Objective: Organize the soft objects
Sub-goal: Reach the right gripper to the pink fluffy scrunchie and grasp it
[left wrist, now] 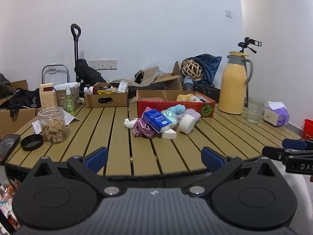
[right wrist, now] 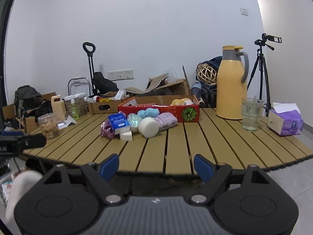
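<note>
Both grippers hang wide open and empty at the slatted surface's (right wrist: 176,143) near edge: left hand-held gripper (left wrist: 154,159), right hand-held gripper (right wrist: 156,168). The soft pile (right wrist: 137,125), possibly sponges and cloths, lies mid-surface against the red box (right wrist: 166,111).

A slatted tan worktop (right wrist: 215,143) carries a yellow thermos jug (right wrist: 231,82) near its far right edge, a clear glass (right wrist: 251,114) beside it, and a purple tissue pack (right wrist: 285,121) at the right edge. A lidless jar of brown cubes (left wrist: 52,125) stands near the left edge.
</note>
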Available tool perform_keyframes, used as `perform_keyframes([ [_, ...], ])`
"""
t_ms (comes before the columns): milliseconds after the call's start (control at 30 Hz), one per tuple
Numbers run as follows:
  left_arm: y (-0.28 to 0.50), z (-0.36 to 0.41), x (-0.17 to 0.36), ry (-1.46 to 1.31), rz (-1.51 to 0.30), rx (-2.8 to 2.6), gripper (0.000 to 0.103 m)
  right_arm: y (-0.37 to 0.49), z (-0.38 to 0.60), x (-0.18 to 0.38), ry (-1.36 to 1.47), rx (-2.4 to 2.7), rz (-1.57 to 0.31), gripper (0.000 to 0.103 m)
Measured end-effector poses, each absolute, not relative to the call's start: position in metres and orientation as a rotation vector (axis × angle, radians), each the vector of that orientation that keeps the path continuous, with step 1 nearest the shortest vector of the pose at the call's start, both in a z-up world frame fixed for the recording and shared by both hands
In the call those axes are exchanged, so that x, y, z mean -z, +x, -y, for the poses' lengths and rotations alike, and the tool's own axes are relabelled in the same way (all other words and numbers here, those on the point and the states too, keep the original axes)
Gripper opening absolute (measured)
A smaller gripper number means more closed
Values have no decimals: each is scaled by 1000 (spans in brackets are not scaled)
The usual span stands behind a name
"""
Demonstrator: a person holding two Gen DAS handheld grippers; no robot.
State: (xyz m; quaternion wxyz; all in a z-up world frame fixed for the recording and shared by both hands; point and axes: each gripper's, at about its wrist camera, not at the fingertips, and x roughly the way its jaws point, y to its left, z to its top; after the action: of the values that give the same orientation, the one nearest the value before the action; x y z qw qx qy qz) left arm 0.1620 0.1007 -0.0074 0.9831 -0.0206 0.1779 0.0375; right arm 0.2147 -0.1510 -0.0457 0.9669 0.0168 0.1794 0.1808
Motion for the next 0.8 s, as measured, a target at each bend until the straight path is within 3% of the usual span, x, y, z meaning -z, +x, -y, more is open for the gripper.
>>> perform_keyframes([
  [467, 341, -97, 0, -103, -414, 38, 103, 413, 120, 43, 78, -381, -389, 74],
  [567, 393, -86, -7, -84, -435, 127, 89, 485, 116, 44, 10, -439, -462, 74],
  [633, 429, -82, -6, -92, -477, 132, 74, 530, 116, 48, 19, -493, -514, 72],
  [767, 474, -80, 3, -175, -545, 141, 68, 610, 108, 70, 86, -541, -652, 66],
  [800, 475, -78, 4, -176, -545, 149, 68, 621, 105, 77, 92, -560, -680, 57],
])
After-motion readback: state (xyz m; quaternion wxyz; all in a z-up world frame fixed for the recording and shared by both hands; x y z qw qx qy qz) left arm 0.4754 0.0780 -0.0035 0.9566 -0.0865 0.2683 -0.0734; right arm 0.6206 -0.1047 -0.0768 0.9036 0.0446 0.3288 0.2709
